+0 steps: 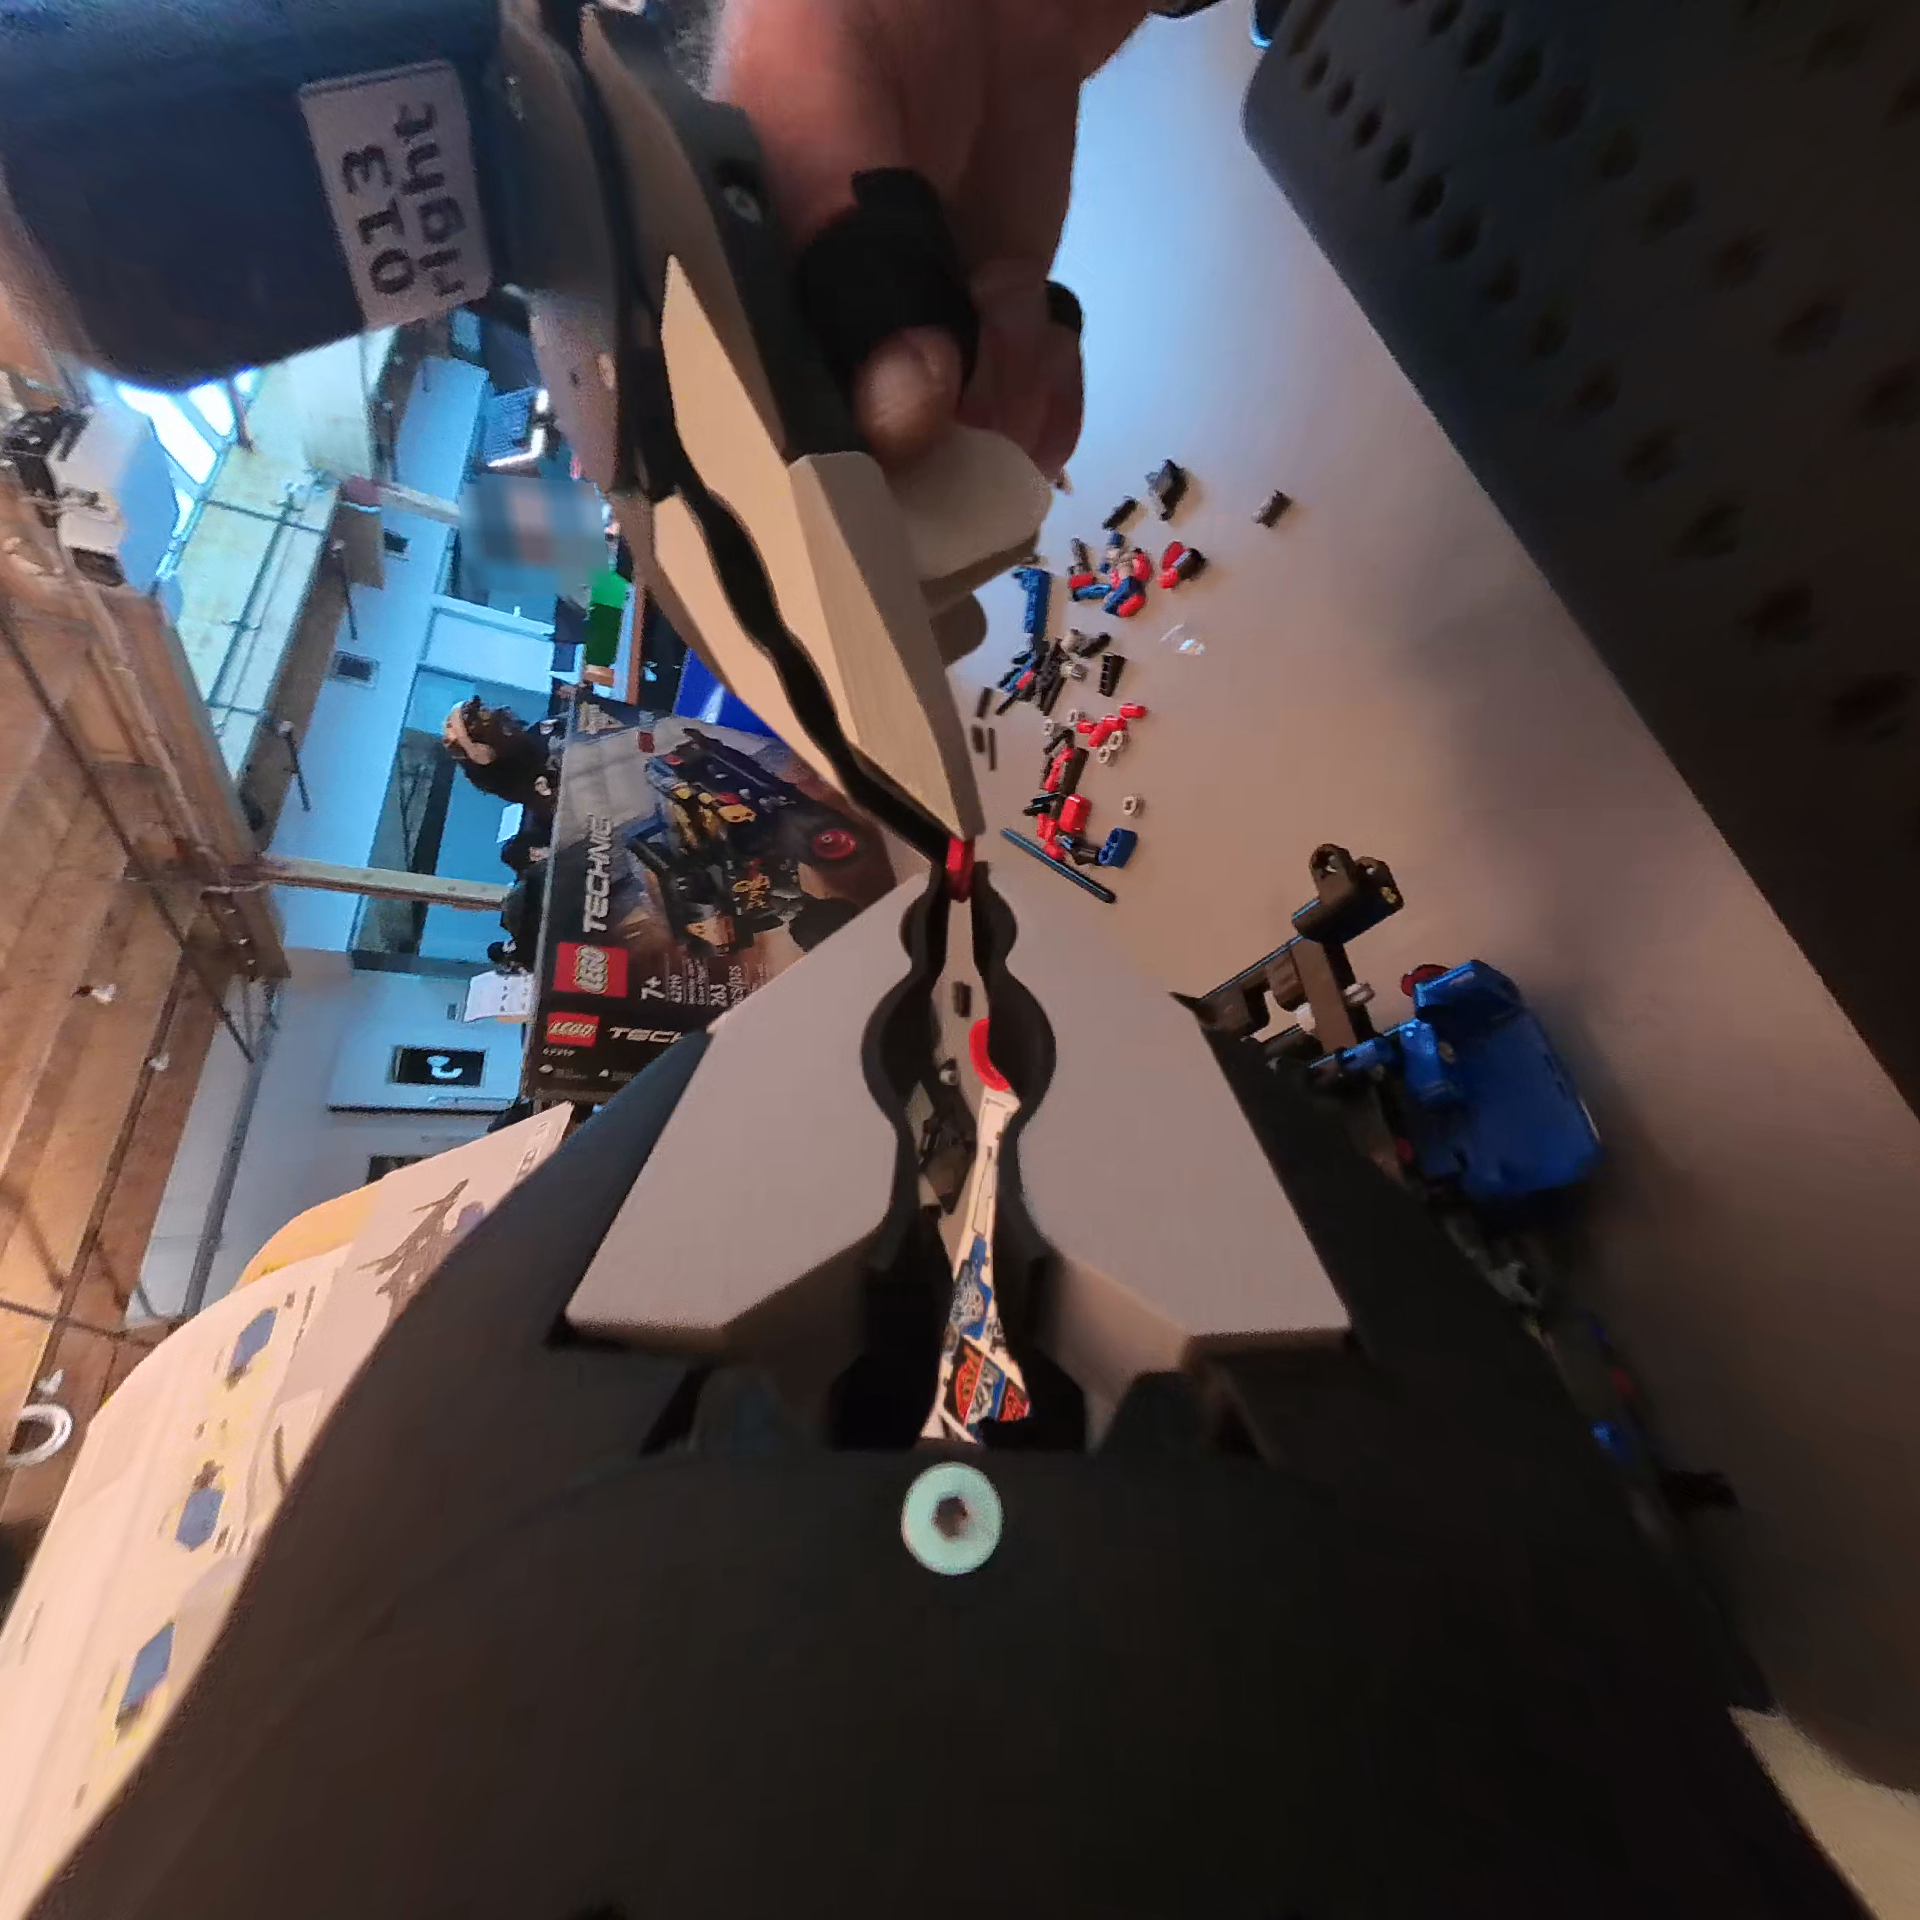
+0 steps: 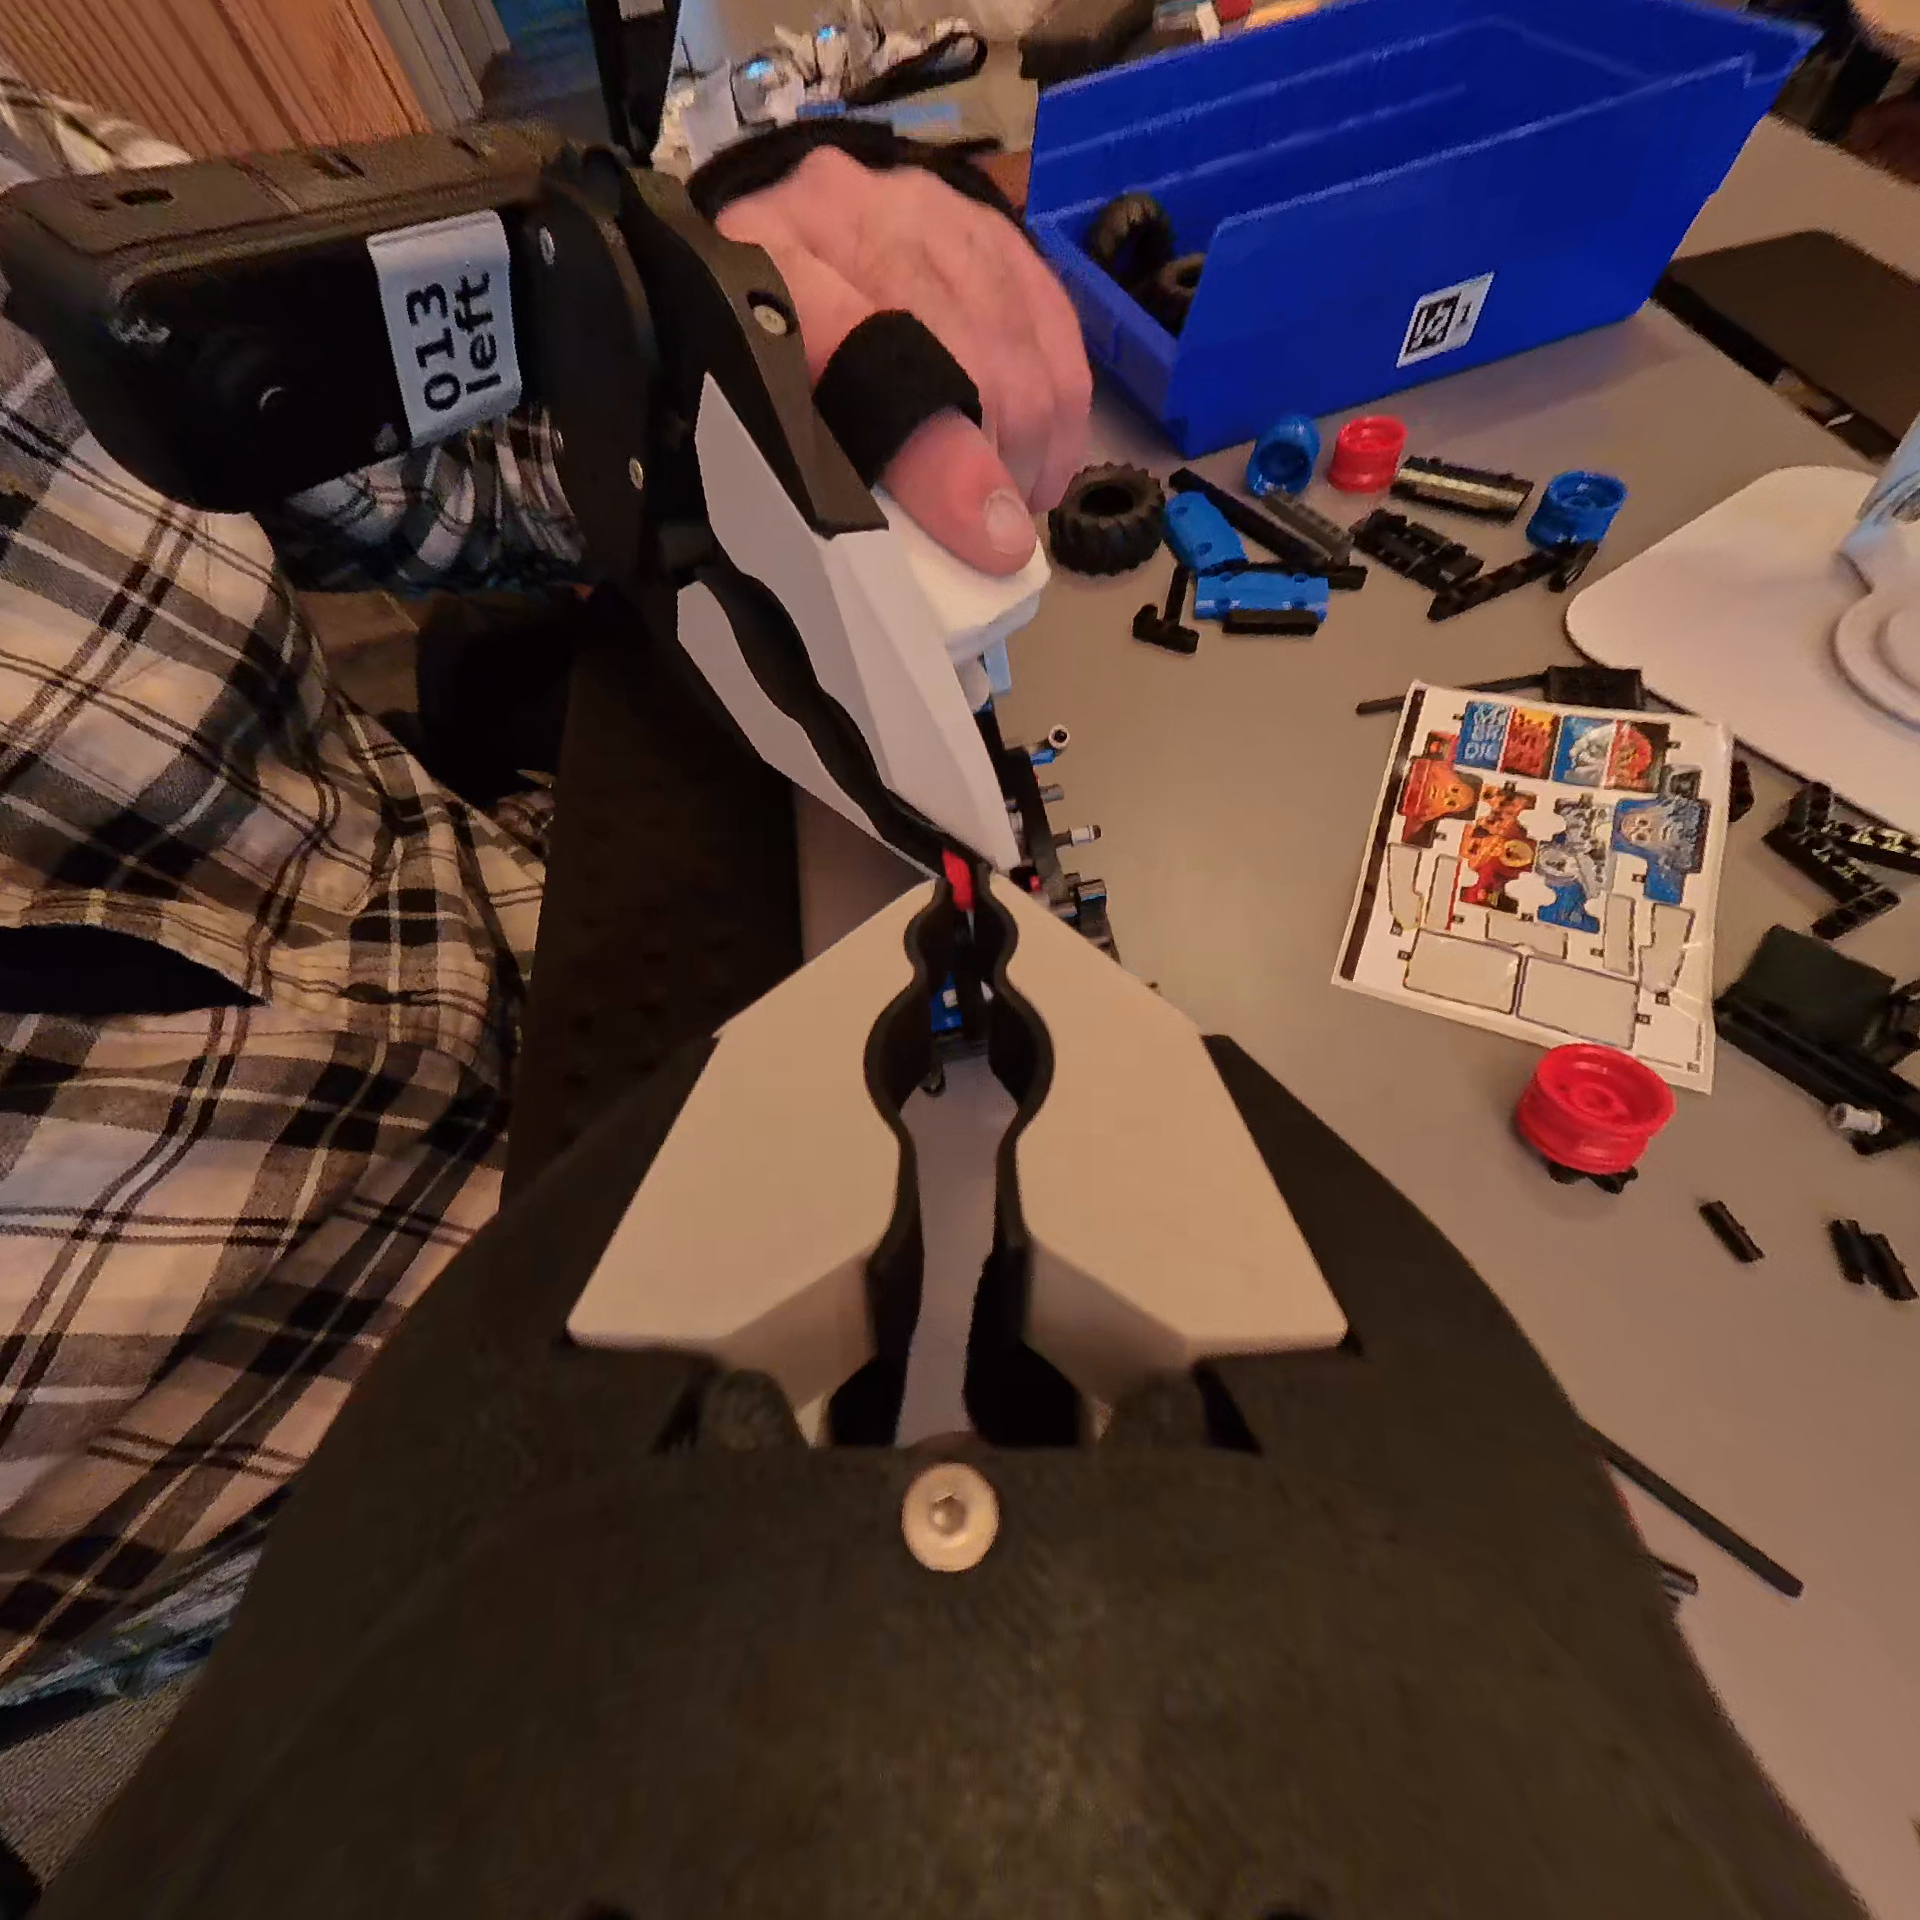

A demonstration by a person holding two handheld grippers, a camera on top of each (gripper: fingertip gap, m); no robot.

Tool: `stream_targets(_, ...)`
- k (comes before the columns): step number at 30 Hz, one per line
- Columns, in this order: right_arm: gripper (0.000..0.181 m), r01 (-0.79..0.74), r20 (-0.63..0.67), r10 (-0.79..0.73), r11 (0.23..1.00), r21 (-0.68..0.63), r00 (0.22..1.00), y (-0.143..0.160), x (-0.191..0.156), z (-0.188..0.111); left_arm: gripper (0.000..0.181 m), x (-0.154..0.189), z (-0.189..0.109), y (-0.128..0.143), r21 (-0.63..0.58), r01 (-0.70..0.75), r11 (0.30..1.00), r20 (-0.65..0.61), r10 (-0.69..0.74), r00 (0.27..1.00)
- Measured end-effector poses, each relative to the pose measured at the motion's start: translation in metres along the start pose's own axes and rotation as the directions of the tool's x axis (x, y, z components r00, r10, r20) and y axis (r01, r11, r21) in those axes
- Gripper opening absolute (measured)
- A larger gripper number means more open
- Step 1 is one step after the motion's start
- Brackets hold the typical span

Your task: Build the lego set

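The left hand-held gripper [image 1: 958, 891] and the right hand-held gripper [image 2: 961, 896] met tip to tip above the smooth grey tabletop [image 2: 1226, 831]. Both were pinched nearly closed on one small red plastic pin [image 1: 958, 862], its ends caught between their wavy black rubber pads and pale wedge-shaped fingers. Beyond and right of the left hand-held gripper's tips lay a scatter of small red, blue and black plastic pieces [image 1: 1081, 686]; closer on its right stood a blocky blue and black part-built model [image 1: 1455, 1049]. Right of the right hand-held gripper lay a glossy rectangular sticker sheet [image 2: 1538, 883], with a ribbed red plastic wheel hub [image 2: 1595, 1107] at its near corner. Farther off sat a knobbly black rubber tyre [image 2: 1107, 516] and a hard blue plastic bin [image 2: 1382, 187].
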State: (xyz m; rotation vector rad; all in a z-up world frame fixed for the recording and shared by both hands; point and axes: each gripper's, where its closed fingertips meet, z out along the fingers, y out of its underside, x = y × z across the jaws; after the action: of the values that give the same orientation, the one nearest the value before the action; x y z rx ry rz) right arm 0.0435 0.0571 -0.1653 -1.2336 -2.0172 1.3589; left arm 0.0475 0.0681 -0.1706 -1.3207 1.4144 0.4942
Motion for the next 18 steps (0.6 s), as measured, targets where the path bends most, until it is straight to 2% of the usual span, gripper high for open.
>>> stream_targets(9, 0.004, 0.203, -0.132, -0.187, 0.971, 0.126, 0.974, -0.030, 0.000, 0.000, 0.002, -0.022, -0.017, -0.001, 0.099, 0.289, 0.952, 0.083, -0.297, 0.951)
stream_targets(15, 0.007, 0.334, -0.244, -0.301, 0.937, 0.106, 0.922, -0.038, 0.001, 0.001, 0.002, -0.034, -0.024, -0.005, 0.222, 0.533, 0.816, 0.002, -0.547, 0.837)
stream_targets(18, 0.009, 0.367, -0.271, -0.326, 0.923, 0.114, 0.906, -0.041, 0.000, -0.001, 0.002, -0.037, -0.026, -0.006, 0.252, 0.585, 0.770, -0.022, -0.600, 0.800)
